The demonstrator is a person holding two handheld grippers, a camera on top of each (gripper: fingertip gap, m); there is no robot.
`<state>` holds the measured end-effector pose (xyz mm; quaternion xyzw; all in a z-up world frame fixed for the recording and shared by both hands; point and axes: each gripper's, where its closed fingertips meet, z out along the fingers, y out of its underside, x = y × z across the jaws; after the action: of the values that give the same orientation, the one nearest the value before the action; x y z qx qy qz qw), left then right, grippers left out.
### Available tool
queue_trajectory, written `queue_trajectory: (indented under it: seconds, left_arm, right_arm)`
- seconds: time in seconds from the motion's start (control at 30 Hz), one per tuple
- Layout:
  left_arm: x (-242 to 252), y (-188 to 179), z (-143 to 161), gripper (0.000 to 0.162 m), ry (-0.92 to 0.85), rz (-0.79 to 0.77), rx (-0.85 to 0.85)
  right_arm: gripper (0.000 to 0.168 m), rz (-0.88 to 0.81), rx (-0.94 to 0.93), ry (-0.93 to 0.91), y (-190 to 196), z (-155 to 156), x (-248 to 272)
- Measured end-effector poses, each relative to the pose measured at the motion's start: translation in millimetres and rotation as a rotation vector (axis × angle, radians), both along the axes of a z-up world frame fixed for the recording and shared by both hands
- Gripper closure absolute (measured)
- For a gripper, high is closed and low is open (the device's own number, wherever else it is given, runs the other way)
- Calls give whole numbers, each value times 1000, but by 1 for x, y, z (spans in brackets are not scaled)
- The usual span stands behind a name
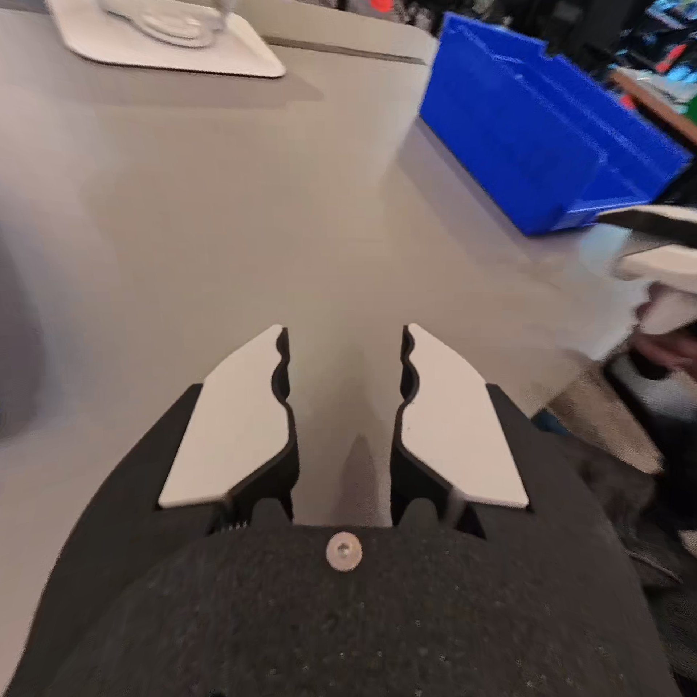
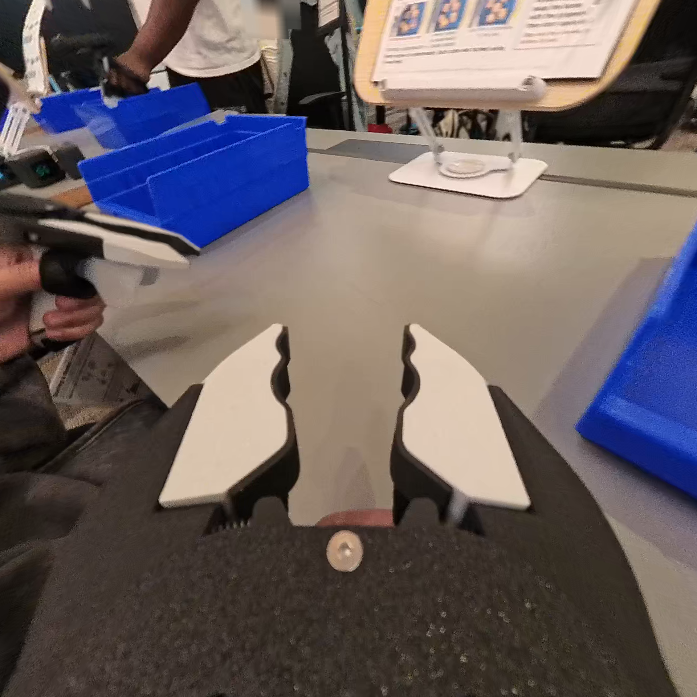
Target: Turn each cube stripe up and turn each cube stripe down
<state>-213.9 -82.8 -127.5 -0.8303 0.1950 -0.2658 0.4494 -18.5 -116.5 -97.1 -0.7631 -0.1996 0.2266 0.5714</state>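
Cubes are nowhere in view, so neither gripper is nearer. Left gripper (image 1: 345, 332) and right gripper (image 2: 345, 332) hover spread, empty, over the bare counter (image 2: 377, 264); blue bin (image 2: 211, 177) at ten o'clock.

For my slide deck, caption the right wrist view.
Open right gripper over a bare grey table, blue bins at both sides, left gripper alongside.

Lab/workshop: grey bench (image 2: 415, 264), blue parts bins (image 2: 211, 181), instruction stand (image 2: 490, 56).
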Motion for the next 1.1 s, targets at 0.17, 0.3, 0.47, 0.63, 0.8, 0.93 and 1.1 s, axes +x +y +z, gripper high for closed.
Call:
queue_trajectory:
  seconds: [0.17, 0.3, 0.47, 0.63, 0.8, 0.93, 1.1]
  left_arm:
    - [-29, 5, -11, 102, 98, 78, 54]
    - [-27, 1, -6, 99, 51, 41, 50]
    - [-22, -5, 0, 99, 62, -22, 68]
    - [-81, -12, 65, 102, 244, -125, 186]
    - [-170, 18, 80, 107, 696, -341, 186]
    - [-214, 74, 43, 108, 861, -442, -7]
    - [-247, 112, -13, 111, 916, -549, -240]
  right_arm:
    - [108, -58, 7, -41, 6, -6, 23]
    - [109, -69, -30, -107, 9, -22, 25]
    - [109, -51, -67, -125, 7, -28, 21]
    - [110, -46, -68, -79, 6, -22, 22]
    - [111, 1, -97, -61, 4, -25, 14]
    - [111, 20, -105, -55, 1, -26, 8]
    - [111, 15, -114, -44, 1, -26, 10]
